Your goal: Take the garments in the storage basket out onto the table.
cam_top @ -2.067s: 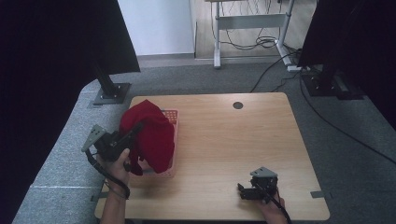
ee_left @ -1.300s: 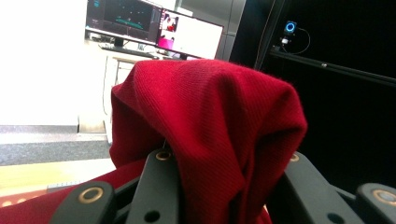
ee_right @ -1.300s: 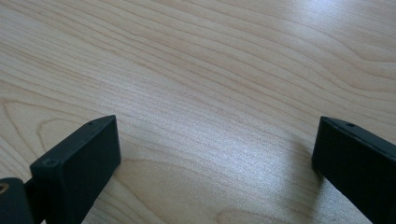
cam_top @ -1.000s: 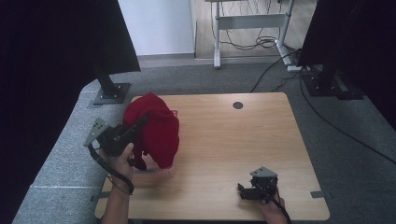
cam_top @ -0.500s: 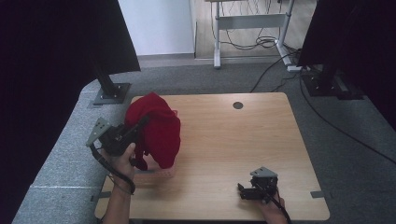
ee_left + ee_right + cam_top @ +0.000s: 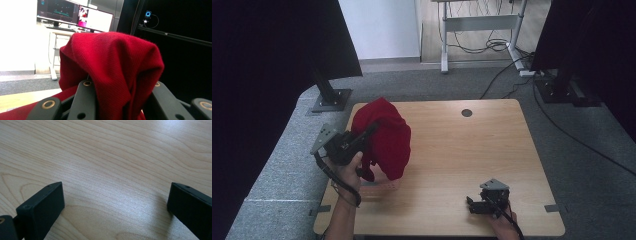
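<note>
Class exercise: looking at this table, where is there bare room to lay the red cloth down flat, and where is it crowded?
The widest bare patch of the table runs from the red cloth rightward to the far right edge, bordered behind by the small round hole and in front by the right gripper. The left side is crowded: the left gripper holds the cloth up there.

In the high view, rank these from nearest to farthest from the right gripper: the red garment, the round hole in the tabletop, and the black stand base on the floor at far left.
1. Red garment, to the right gripper's left, clamped in the left gripper.
2. Round hole, toward the table's far edge.
3. Black stand base, on the floor past the far-left corner.
</note>
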A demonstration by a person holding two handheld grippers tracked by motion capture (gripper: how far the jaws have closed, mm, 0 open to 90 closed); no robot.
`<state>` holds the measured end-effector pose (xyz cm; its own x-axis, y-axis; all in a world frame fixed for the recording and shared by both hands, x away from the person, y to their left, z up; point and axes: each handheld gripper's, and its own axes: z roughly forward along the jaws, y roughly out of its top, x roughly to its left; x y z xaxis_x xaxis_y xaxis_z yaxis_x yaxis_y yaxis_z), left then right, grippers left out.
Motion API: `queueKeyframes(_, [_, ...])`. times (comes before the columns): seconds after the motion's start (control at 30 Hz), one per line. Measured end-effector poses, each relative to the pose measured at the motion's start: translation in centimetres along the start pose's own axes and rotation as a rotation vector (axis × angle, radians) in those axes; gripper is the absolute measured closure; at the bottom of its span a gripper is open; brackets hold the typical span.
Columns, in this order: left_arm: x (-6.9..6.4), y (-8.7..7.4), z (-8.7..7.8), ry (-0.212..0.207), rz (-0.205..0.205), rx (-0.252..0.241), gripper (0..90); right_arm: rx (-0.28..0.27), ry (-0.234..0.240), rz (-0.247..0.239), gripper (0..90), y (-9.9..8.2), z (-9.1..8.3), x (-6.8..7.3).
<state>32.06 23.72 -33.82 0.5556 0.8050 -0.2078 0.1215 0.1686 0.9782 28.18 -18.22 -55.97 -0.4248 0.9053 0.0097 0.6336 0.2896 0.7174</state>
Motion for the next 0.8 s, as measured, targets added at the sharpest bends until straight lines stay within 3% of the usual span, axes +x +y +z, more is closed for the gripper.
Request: queueKeyframes(0.8, [-1.4, 0.2, 1.2, -0.022, 0.005, 0.005, 71.9, 0.000, 0.000, 0.000, 0.9, 0.0, 0.0, 0.0])
